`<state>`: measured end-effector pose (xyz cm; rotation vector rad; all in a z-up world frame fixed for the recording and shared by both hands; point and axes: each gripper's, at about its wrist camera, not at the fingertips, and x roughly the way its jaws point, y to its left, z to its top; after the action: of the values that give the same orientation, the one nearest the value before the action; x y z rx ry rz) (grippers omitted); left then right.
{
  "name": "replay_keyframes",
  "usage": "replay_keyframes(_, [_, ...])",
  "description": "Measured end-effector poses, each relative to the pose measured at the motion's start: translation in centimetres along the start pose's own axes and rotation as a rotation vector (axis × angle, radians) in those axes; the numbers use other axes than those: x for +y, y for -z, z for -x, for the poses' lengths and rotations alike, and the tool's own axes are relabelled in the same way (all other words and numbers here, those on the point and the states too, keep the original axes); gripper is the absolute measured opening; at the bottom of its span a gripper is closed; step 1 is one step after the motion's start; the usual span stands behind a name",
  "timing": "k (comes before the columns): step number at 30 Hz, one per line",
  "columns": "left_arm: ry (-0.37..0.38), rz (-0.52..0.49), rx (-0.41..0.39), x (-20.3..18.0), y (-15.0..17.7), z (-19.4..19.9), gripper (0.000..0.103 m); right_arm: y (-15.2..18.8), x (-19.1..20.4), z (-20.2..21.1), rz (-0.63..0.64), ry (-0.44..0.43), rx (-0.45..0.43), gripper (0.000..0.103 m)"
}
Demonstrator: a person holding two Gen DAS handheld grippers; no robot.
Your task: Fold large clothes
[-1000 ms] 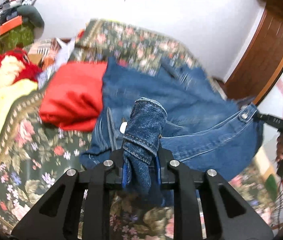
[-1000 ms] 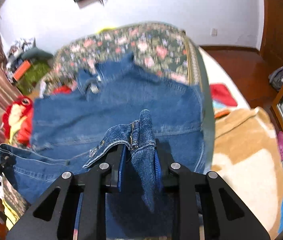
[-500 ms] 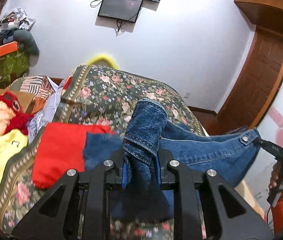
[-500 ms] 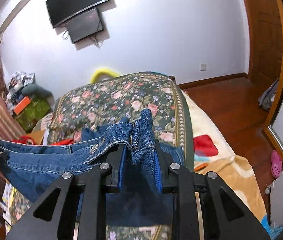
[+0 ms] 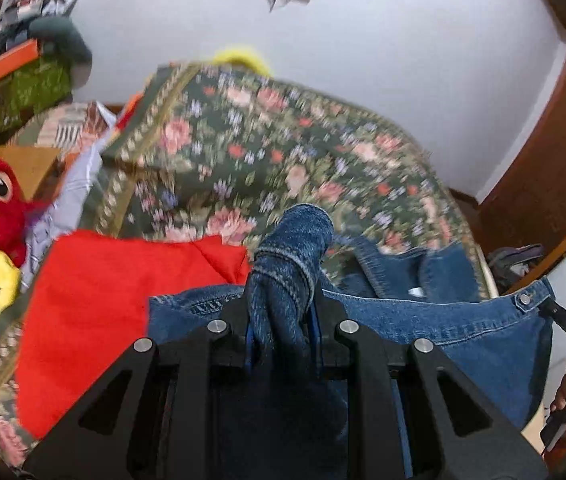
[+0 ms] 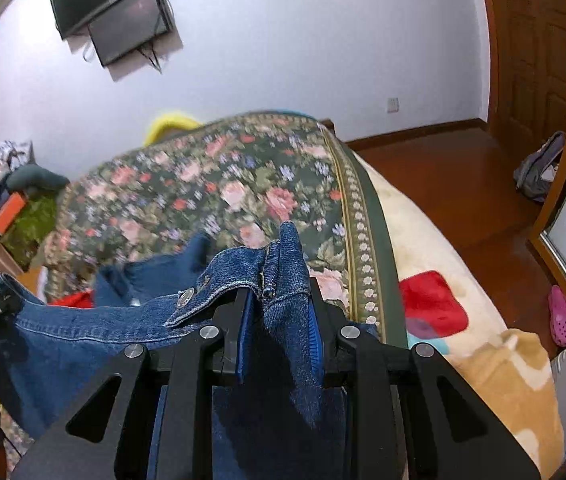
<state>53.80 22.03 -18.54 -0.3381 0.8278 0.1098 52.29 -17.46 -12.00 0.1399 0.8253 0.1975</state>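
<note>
Bed with dark green floral cover (image 5: pixel 267 152) underneath, spanning both views. Blue denim jacket (image 5: pixel 463 336) stretched above it between both grippers, far portion draped onto the cover. Folded red cloth (image 5: pixel 123 292) lying beside the jacket. Left gripper (image 5: pixel 283 316) fingers clamped on rolled denim. Right gripper (image 6: pixel 279 316) fingers clamped on a buttoned denim edge.

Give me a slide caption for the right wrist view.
Right gripper clamps a fold of the denim garment, stretched above the floral bedspread.
</note>
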Motion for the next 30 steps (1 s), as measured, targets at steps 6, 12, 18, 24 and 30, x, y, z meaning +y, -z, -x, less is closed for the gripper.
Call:
replay_keyframes(6, [-0.05,0.004,0.134,0.9,0.5,-4.9,0.032,1.6,-1.1,-4.0,0.011,0.042,0.099,0.023])
replay_keyframes(12, [-0.031,0.01,0.184,2.3,1.1,-4.5,0.046,2.7,-2.0,-4.2,0.008,0.049,0.166,0.029])
replay_keyframes(18, [-0.085,-0.102,0.141,1.8,0.6,0.2,0.047,3.3,-0.4,-1.2,0.139,0.094,0.202,0.033])
replay_keyframes(24, [-0.074,-0.196,0.061,0.9,1.4,5.9,0.054,3.4,2.7,2.6,0.183,0.006,0.164,0.041])
replay_keyframes(30, [-0.029,-0.259,0.099,-0.5,4.6,7.1,0.056,5.1,8.4,4.1,0.264,-0.116,0.179,0.052])
